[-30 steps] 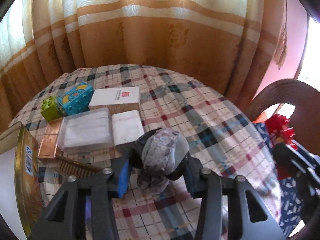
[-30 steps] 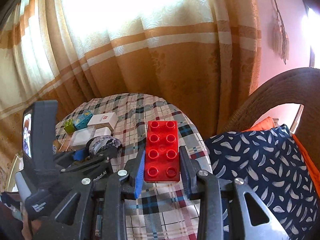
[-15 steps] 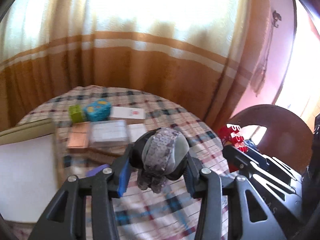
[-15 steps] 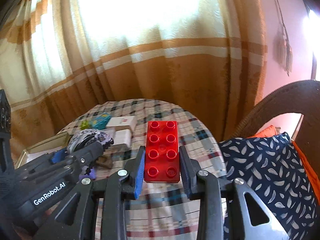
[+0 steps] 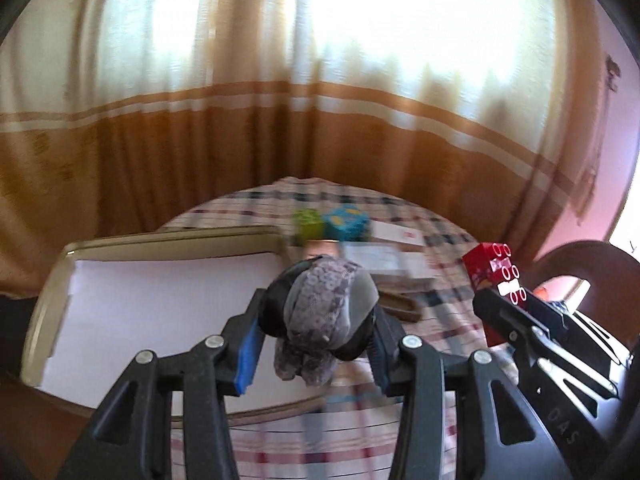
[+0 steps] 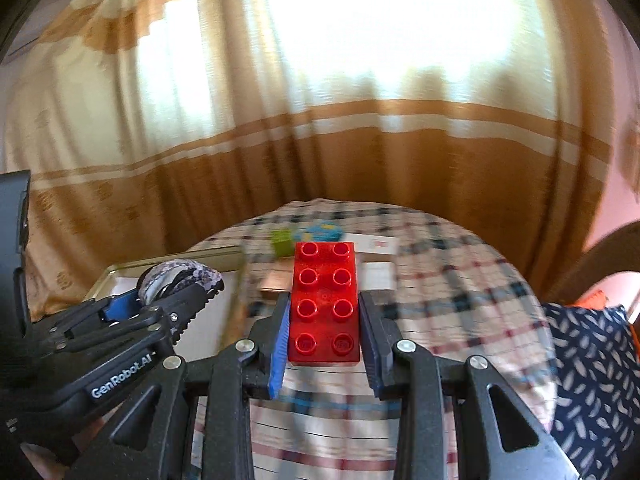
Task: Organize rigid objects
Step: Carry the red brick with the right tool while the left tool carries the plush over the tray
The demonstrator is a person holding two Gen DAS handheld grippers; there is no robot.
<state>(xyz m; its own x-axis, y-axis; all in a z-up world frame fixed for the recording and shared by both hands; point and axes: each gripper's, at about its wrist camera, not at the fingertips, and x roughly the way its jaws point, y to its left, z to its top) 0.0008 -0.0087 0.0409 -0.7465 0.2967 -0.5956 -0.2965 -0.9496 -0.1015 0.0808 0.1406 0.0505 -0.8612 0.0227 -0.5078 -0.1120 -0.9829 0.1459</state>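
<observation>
Both grippers swung left toward tray edge; left gripper clamps fabric bundle, right gripper clamps red brick.

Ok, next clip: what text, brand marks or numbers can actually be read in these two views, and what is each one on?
"GenRobot.AI": white lettering on the black body of the left tongs, seen from the right wrist view.
"OAS": faint embossed letters, apparently cut off, on the body of the right tongs, left wrist view.
White box: a small red mark, too blurred to read.
Red brick: nothing readable.
</observation>
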